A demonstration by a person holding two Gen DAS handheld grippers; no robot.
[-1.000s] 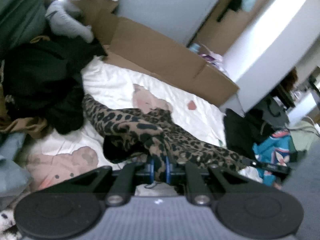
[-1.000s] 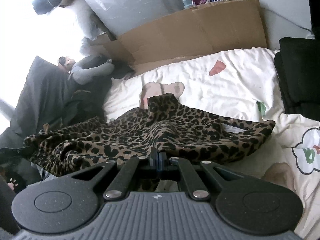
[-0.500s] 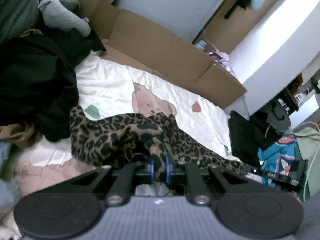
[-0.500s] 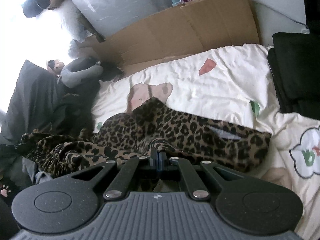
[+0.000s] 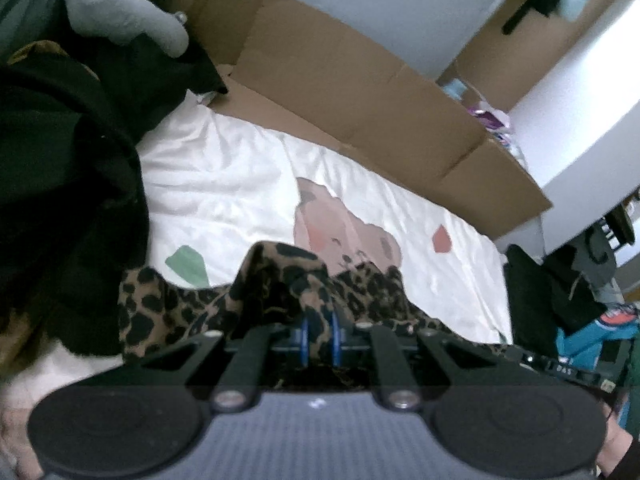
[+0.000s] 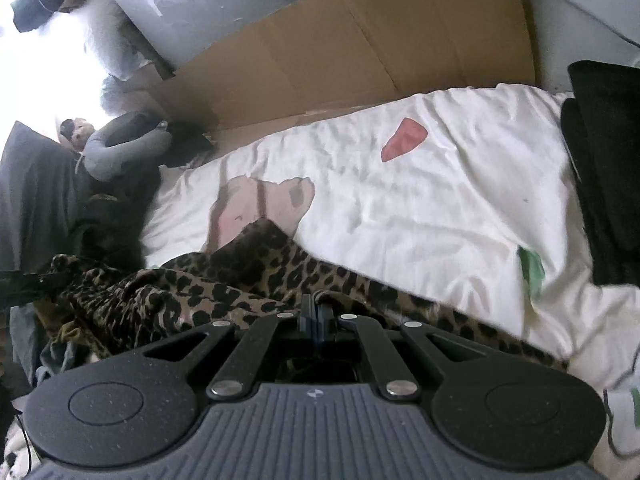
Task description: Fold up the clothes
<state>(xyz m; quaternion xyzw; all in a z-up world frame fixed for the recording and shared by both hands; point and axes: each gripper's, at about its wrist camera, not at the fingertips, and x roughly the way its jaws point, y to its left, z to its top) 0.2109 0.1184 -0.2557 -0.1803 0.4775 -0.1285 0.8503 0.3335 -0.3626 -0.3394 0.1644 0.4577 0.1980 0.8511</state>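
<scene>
A bed with a white printed sheet (image 6: 420,208) carries everything. A leopard garment (image 6: 248,276) lies bunched at its near edge. Dark clothes (image 5: 68,184) are piled at one end, black folded cloth (image 6: 608,168) at the other. Cardboard (image 6: 360,52) lines the far side.

free: my way over white duvet (image 6: 440,208) | far edge: cardboard sheet (image 6: 360,48) blocks | left: black clothes pile (image 5: 60,180) | right: black stack (image 6: 608,152)

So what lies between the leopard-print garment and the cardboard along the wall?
Only bare printed bedsheet, seen in both wrist views, separates the leopard-print garment from the cardboard.
</scene>
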